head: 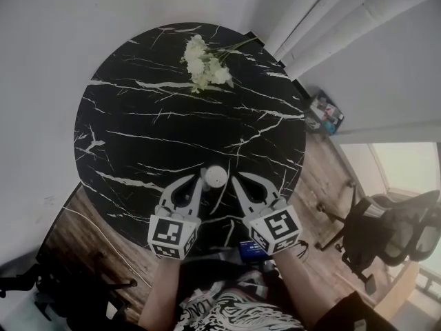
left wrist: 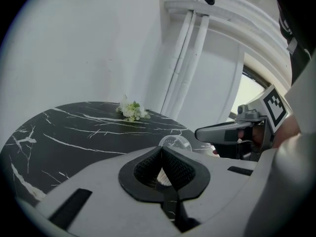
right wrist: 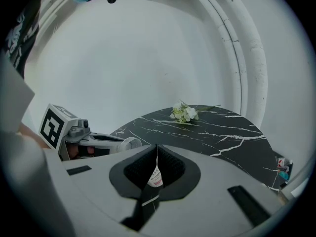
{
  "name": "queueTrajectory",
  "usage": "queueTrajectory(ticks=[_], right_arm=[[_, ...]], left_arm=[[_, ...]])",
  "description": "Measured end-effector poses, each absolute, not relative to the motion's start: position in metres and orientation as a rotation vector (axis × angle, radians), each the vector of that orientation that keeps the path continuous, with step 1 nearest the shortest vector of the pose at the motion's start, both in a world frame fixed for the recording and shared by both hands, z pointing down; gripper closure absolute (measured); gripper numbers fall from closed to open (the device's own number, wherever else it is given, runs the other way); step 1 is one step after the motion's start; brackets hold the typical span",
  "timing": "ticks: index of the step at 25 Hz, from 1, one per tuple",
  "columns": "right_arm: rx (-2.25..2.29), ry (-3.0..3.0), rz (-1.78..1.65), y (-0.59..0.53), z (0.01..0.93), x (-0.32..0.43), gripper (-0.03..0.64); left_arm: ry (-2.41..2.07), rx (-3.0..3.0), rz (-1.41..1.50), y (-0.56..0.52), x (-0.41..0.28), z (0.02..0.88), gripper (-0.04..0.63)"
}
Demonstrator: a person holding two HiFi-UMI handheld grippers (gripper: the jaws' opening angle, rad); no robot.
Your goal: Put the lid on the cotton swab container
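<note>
A small round clear lid sits near the table's front edge, between the two gripper tips. My left gripper is shut, with its tip pinching the lid's left rim. In the left gripper view the lid shows just past the tip of my left gripper. A white ribbed piece, probably the cotton swab container, shows through the hollow behind the tips. My right gripper is shut just right of the lid. A white labelled piece shows in its hollow. The left gripper's tip carries the lid.
The round black marble table holds a bunch of white flowers at its far side. A white wall and pipes stand behind. An office chair is on the wooden floor to the right, and a small box of items lies by the wall.
</note>
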State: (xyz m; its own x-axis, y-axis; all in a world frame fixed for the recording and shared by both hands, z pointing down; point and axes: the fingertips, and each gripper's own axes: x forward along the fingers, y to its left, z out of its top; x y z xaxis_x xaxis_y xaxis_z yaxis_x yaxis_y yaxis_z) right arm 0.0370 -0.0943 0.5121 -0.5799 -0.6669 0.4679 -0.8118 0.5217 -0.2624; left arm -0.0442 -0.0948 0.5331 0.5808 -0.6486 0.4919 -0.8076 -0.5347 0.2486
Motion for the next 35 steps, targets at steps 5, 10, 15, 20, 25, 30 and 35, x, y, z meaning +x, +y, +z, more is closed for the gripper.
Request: queueTrajectory(ticks=[5,10,15,20,25,30,35], right_arm=[[1.241,-2.454,0.675,-0.093,0.513,0.04,0.598],[1.227,-2.473,0.666,-0.092,0.511,0.039,0.598],[1.185,-2.513,0.622,-0.092,0.503,0.031,0.598],[1.143,-2.538,0.593,-0.091,0.501,0.021,0.598],[1.122,-2.552,0.595,-0.091,0.503,0.016,0.598],[1.105,-2.534,0.601,-0.091,0.51,0.015,0.598],[1.111,-2.502,0.637,-0.09,0.521,0.018,0.598]], left_arm=[[-1.146,2.378,0.485,-0.095,-0.037,0.534,0.58],[-1.136,2.373,0.473,-0.096,-0.034,0.536,0.58],[-1.116,2.403,0.514,-0.094,-0.029,0.54,0.58],[-1.1,2.414,0.519,-0.094,-0.027,0.54,0.58],[-1.086,2.417,0.512,-0.094,-0.024,0.54,0.58],[-1.082,2.408,0.502,-0.095,-0.023,0.541,0.58],[-1.089,2.393,0.478,-0.097,-0.024,0.54,0.58]])
